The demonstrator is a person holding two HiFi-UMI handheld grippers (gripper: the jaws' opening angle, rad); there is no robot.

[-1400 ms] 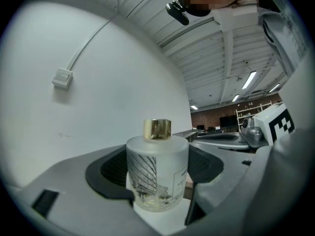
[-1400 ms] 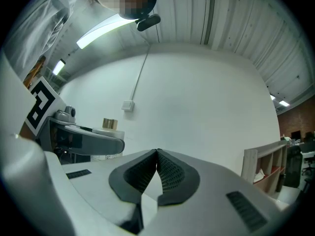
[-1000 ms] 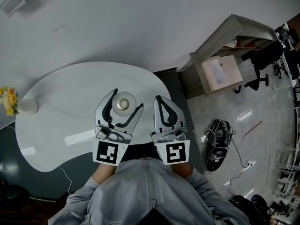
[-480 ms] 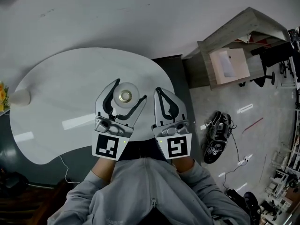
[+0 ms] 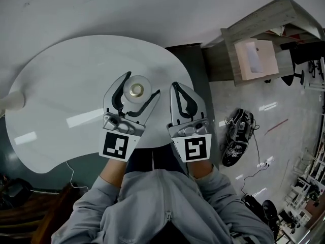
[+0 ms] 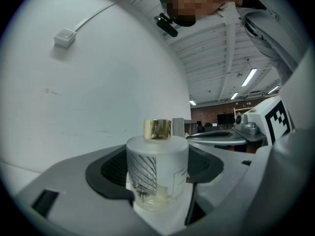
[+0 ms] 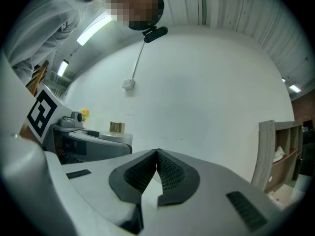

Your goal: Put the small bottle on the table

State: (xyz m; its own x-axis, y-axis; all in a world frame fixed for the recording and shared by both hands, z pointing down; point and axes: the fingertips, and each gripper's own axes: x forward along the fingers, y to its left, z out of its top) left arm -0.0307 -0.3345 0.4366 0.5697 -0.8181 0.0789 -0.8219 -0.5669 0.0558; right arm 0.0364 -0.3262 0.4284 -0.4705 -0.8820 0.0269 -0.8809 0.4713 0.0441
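"Small bottle first: where do you have it?"

"Upright between the jaws of my left gripper. The ribbed pads press on its frosted sides and the gold cap is on top. In the head view it is over the white table, toward the table's three o'clock side, with the near edge at six o'clock from the bottle. My right gripper is at the bottle's three o'clock, jaws closed together on nothing."

"So what worries you?"

"Height, mostly. No view shows me whether the base touches the top or hangs above it. If I open the jaws while it is in the air, it drops. It looks like glass, so on a hard top it may crack, or bounce onto its side and roll toward that six o'clock edge. If I push down once it is on the top, the smooth wall may slide up through the pads and tilt."

"And the release itself?"

"The jaws stand wide around it, so I judge they may not clear it by much when they open. A pad that drags as I back off toward six o'clock could tip the small bottle over. The right gripper is also near enough to knock it if I swing. I would go down slowly, open fully, then pull straight back."
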